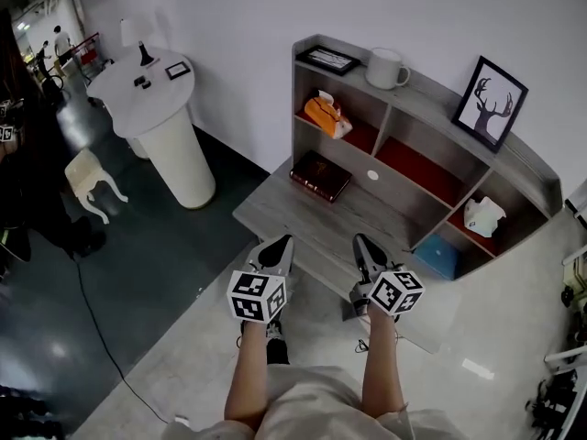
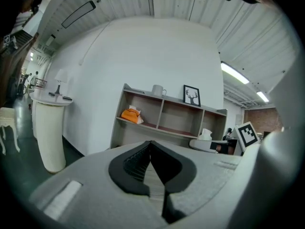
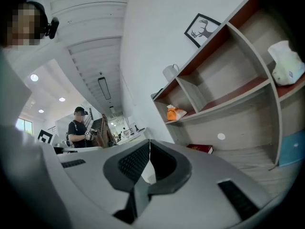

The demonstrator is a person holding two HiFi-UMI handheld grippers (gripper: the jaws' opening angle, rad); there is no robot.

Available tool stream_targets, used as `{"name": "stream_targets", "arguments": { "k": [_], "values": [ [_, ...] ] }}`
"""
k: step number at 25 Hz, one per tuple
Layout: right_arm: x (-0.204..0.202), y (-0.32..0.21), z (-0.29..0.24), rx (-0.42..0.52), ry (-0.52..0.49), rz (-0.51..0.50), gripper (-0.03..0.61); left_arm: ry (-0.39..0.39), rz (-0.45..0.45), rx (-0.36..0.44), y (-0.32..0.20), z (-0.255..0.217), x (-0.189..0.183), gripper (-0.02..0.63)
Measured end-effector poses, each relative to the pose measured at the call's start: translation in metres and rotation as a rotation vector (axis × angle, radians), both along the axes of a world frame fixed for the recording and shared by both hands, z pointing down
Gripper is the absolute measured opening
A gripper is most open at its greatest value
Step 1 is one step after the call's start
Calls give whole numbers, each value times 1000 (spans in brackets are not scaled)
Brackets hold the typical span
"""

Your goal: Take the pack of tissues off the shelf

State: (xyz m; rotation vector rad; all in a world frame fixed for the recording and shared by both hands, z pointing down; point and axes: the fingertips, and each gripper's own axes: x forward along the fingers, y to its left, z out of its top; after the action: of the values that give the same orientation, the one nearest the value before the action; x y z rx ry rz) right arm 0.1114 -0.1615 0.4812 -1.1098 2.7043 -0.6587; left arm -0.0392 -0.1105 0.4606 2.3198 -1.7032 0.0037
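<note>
Left gripper (image 1: 282, 242) and right gripper (image 1: 360, 242), jaws together and empty, face the shelf (image 1: 431, 93) holding what looks like an orange tissue pack (image 1: 324, 114).

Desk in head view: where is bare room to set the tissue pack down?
Bare: the desktop between the book and the blue box, and the middle compartment's red floor. Crowded: the top ledge with small frame, mug and deer picture; orange tissue pack fills the left compartment.

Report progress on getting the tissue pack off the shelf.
Done: nothing; the orange tissue pack sits in the shelf's upper left compartment. In hand: nothing; left gripper and right gripper are shut, empty, short of the shelf. Left: reach, grip, lift it out.
</note>
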Motion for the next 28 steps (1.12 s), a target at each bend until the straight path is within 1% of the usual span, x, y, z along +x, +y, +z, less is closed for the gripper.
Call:
{"name": "stream_targets", "arguments": {
  "k": [3, 7, 10, 11, 13, 15, 16, 17, 19, 21, 22, 23, 26, 28],
  "values": [
    [-26, -20, 12, -36, -15, 4, 17, 18, 3, -25, -18, 8, -26, 9],
    [-65, -48, 21, -53, 17, -9, 17, 20, 3, -55, -45, 17, -59, 9],
    [-91, -73, 17, -44, 30, 8, 17, 20, 13, -44, -60, 19, -84, 8],
    [-102, -80, 15, -36, 32, 11, 15, 6, 23, -29, -63, 19, -92, 8],
    [-127, -90, 12, -10, 33, -3, 15, -51, 39, -6, -70, 20, -109, 9],
    [-152, -94, 10, 18, 33, -35, 15, -109, 41, -1, -78, 20, -127, 9],
    [-162, -95, 9, 26, 38, -45, 15, -125, 36, 0, -83, 19, -136, 9],
    [-170, -95, 9, 31, 47, -50, 17, -129, 30, 1, -87, 16, -144, 8],
    [-180, -92, 11, 36, 70, -50, 15, -96, 25, 7, -93, 12, -155, 9],
    [-179, -94, 14, 40, 111, -34, 17, -50, 38, 8, -99, 13, -155, 9],
    [-174, -96, 16, 42, 135, -18, 15, -42, 55, 1, -102, 17, -151, 9],
    [-168, -98, 17, 44, 156, -1, 17, -51, 80, -14, -104, 23, -144, 9],
    [-150, -99, 17, 63, 187, 24, 15, -138, 163, -71, -108, 44, -123, 9],
    [-145, -100, 16, 83, 224, 28, 17, -159, 199, -85, -114, 50, -114, 8]
  ]
}}
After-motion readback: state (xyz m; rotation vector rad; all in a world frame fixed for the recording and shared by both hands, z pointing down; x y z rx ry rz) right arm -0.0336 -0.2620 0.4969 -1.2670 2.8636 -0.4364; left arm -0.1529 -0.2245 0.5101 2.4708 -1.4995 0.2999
